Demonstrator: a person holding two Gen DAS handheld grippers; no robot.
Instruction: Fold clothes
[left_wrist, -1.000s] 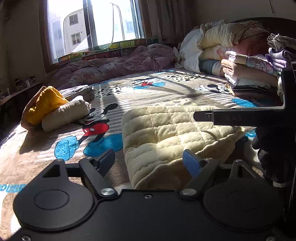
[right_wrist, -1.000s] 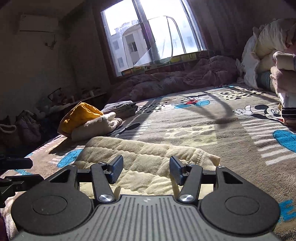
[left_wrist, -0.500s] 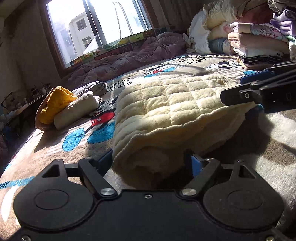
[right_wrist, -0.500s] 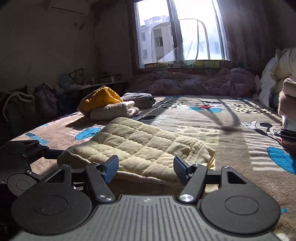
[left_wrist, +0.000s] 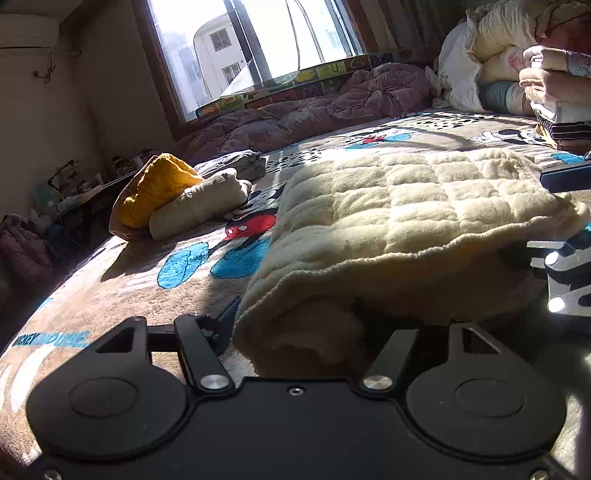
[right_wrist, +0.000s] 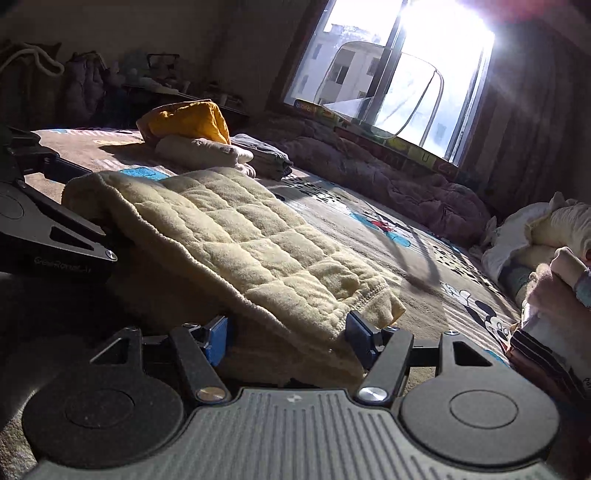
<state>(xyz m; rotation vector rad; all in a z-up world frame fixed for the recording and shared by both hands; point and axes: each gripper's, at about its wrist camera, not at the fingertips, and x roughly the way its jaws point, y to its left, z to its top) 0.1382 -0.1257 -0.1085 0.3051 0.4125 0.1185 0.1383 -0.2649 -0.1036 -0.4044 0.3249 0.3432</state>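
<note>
My left gripper (left_wrist: 295, 325) and right gripper (right_wrist: 288, 332), jaws spread, straddle the cream quilted fleece garment (left_wrist: 406, 214): soft, bulky, light; I'd pinch its thick folded edge.

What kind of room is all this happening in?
Most likely a bedroom in a home. A wide bed covered by a cartoon-mouse blanket fills the view, a rumpled purple quilt lies under the window, and folded clothes are stacked at one side.

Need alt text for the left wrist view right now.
Left gripper straddles the near edge of a folded cream quilted garment on a Mickey Mouse bedspread. Folded yellow and beige clothes lie beyond, under a sunlit window.
</note>
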